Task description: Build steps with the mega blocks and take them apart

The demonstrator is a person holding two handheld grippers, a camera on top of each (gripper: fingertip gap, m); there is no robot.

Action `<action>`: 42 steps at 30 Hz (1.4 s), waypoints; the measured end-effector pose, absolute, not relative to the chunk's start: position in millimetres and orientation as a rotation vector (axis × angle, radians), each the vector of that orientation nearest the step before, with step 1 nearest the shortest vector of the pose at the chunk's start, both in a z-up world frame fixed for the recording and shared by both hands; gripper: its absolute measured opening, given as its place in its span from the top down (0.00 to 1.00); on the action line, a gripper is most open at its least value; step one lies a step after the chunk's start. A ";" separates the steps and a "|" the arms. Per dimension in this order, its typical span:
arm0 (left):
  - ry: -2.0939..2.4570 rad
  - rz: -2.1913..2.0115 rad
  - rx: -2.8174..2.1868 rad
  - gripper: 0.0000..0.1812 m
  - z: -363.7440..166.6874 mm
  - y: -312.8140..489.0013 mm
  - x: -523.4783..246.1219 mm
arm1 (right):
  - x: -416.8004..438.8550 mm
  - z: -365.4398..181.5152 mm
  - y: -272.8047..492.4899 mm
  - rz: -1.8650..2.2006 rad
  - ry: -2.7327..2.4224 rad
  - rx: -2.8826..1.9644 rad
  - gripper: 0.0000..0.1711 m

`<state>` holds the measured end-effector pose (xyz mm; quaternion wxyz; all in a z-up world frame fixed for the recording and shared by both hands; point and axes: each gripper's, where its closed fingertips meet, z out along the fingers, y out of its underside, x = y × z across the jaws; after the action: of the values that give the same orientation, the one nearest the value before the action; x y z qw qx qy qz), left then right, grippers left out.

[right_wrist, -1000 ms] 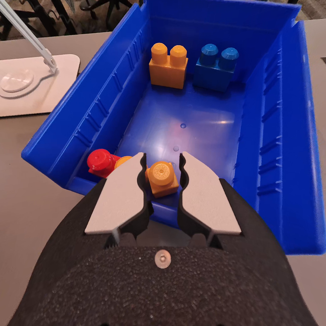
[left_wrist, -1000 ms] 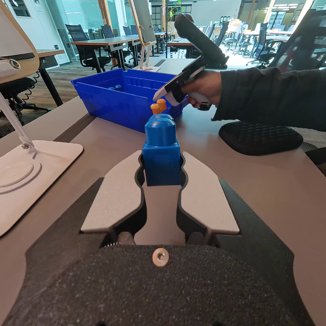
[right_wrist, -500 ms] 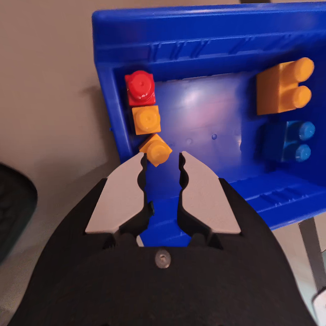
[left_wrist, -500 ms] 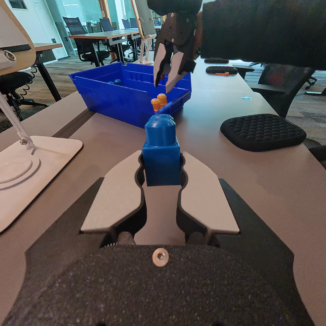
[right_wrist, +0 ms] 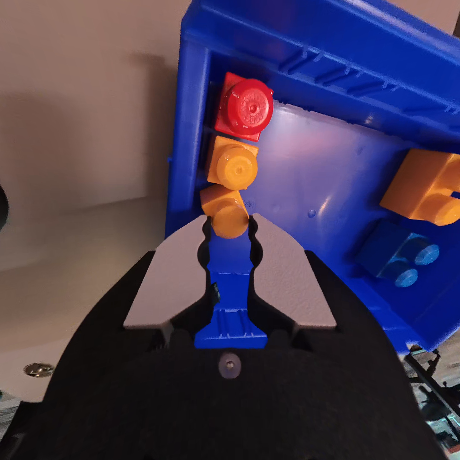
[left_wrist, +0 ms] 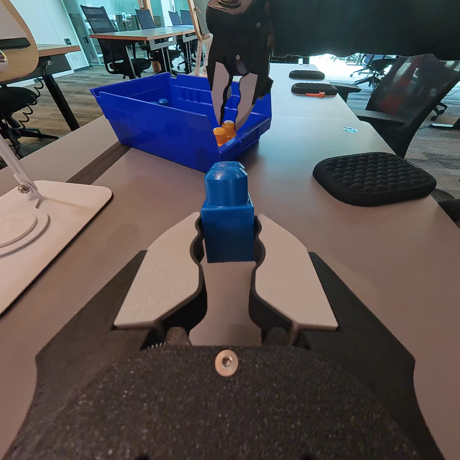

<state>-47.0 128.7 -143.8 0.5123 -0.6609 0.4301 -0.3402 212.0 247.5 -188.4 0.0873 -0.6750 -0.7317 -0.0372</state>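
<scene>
A blue two-stud block (left_wrist: 227, 231) is being held upright on the grey counter (left_wrist: 348, 249) between the left gripper's (left_wrist: 227, 239) fingers. The right gripper (right_wrist: 229, 220), fingers narrowly parted, is being lowered around a single-stud orange block (right_wrist: 225, 211) inside the blue bin (right_wrist: 323, 44), beside another orange block (right_wrist: 232, 163) and a red block (right_wrist: 245, 107).

An open office: rows of desks (left_wrist: 146, 34) and swivel chairs (left_wrist: 99, 22).
</scene>
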 end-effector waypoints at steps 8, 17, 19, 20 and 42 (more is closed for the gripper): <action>1.037 -0.817 -1.591 0.80 -144.0 128.3 -47.0 | 216.5 -180.0 253.9 -0.109 -1.908 -2.364 0.84; 1.040 -0.814 -1.588 0.80 -143.5 127.5 -46.5 | 218.3 -186.2 254.0 -0.072 -1.480 -2.716 0.84; 1.042 -0.813 -1.590 0.80 -144.0 127.5 -46.4 | 215.7 -188.8 251.4 -0.090 -1.477 -2.727 0.84; 1.042 -0.814 -1.590 0.80 -144.1 127.5 -46.3 | 214.6 -189.0 250.5 -0.109 -1.489 -2.721 0.84; 1.046 -0.816 -1.586 0.80 -143.4 126.0 -45.2 | 179.6 -152.1 244.0 0.004 -1.526 -2.487 0.79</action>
<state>-45.2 126.0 -143.4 0.5116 -0.6589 0.4348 -0.3390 179.6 244.0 -152.1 0.1116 -0.8470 -0.5197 0.0014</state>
